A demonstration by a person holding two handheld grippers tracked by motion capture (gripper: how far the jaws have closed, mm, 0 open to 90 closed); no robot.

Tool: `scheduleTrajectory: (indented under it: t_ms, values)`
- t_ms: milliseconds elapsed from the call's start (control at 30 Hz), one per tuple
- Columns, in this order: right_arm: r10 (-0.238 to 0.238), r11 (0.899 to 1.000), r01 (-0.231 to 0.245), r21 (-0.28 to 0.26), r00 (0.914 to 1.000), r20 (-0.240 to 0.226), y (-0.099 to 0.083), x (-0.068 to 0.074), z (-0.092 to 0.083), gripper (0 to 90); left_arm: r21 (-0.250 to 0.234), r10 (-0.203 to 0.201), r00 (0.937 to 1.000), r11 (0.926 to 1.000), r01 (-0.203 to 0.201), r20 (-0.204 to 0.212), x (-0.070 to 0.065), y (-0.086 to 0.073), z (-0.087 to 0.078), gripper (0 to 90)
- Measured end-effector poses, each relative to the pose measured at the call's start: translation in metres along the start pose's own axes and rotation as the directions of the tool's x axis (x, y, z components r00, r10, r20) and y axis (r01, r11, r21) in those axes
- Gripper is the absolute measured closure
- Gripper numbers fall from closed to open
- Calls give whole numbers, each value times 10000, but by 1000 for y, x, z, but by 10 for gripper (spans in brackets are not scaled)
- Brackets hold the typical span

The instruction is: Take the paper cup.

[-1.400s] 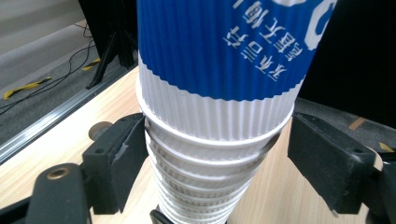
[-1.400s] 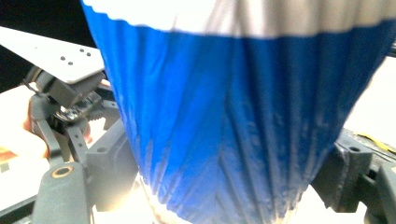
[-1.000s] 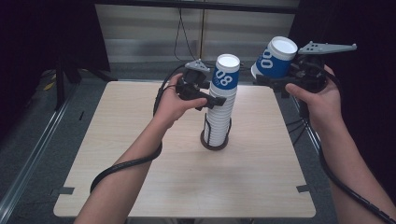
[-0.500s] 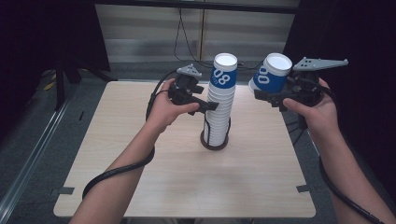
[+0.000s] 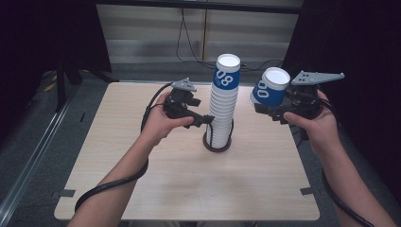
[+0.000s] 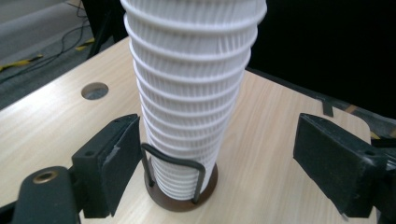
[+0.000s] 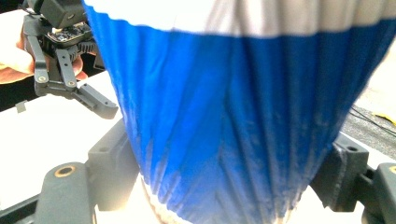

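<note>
One blue paper cup (image 5: 269, 90) is sitting clamped in the right hand-held gripper (image 5: 279, 105); beside it, the left hand-held gripper (image 5: 208, 120) is straddling the cup stack (image 5: 221, 113) half-open, not gripping, more unstacking waiting

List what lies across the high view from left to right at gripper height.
left gripper → stack of cups in its wire holder → blue cup → right gripper clamping that cup.
</note>
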State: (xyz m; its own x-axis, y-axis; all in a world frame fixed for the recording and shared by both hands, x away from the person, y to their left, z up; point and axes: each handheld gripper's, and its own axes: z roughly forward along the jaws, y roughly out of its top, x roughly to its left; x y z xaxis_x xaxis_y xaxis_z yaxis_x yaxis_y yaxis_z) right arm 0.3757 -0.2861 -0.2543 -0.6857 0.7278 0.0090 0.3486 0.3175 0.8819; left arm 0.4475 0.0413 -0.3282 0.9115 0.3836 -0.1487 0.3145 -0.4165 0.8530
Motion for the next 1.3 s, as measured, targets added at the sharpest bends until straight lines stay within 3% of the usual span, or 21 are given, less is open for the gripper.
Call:
scheduleTrajectory:
  t_ms: [133,600,1300]
  values:
    - [-1,10000,2,38,9999,-107,-5,2,0,214,-78,-84,9999,9999,85,77,-1,-8,0,152]
    - [-216,9978,265,605,9965,-806,-30,17,14,215,129,168,9992,9998,-173,365,-10,-28,-5,152]
    - [-454,9884,707,1342,9821,-1830,-56,42,45,215,289,380,9975,9988,-398,604,-21,-60,-9,153]
